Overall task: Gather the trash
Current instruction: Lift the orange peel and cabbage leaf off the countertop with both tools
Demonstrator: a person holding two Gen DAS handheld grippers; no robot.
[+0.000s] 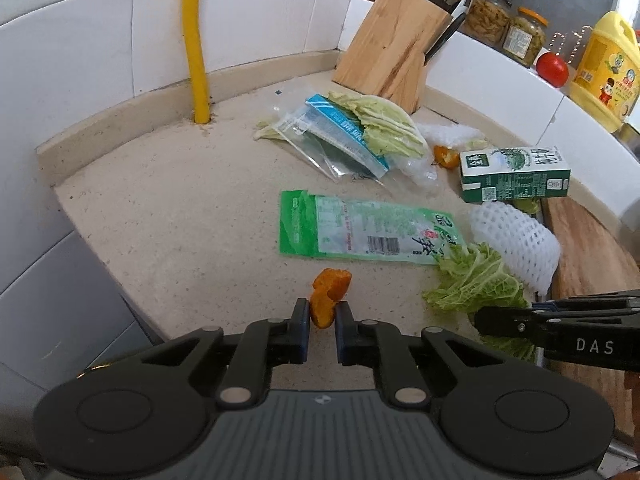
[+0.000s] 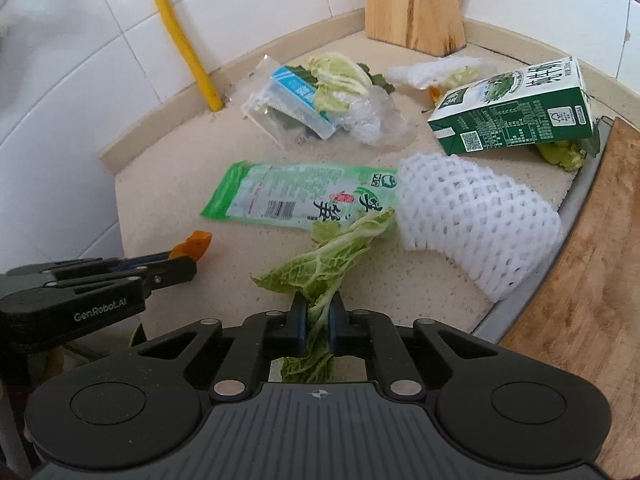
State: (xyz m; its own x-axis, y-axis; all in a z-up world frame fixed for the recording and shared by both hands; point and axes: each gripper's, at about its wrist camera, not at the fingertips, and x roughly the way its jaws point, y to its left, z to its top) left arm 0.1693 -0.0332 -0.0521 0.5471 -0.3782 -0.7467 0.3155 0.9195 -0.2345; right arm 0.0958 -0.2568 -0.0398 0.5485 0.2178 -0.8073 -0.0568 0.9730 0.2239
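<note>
Our left tool (image 1: 322,314) pinches the orange peel (image 1: 328,294) and our right tool (image 2: 318,320) clamps the cabbage leaf (image 2: 320,268), whose length runs ahead along the surface (image 1: 180,208).

Speckled stone counter (image 1: 168,216), glossy plastic wrapper (image 1: 360,228), wooden board (image 2: 580,260).

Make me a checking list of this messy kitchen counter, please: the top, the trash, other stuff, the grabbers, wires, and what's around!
Surface: speckled beige stone counter, crumbs near the yellow pipe.
Job's things: orange peel piece; wilted green cabbage leaf; flat green plastic wrapper; white foam fruit net; green-and-white milk carton lying on its side; clear bags with leaves.
Clutter: wooden knife block, wooden cutting board.
Grippers: left gripper shut on the peel; right gripper shut on the leaf.
Cables: nothing seen.
Surroundings: white tiled wall, glass jars, red tomato, yellow bottle.
</note>
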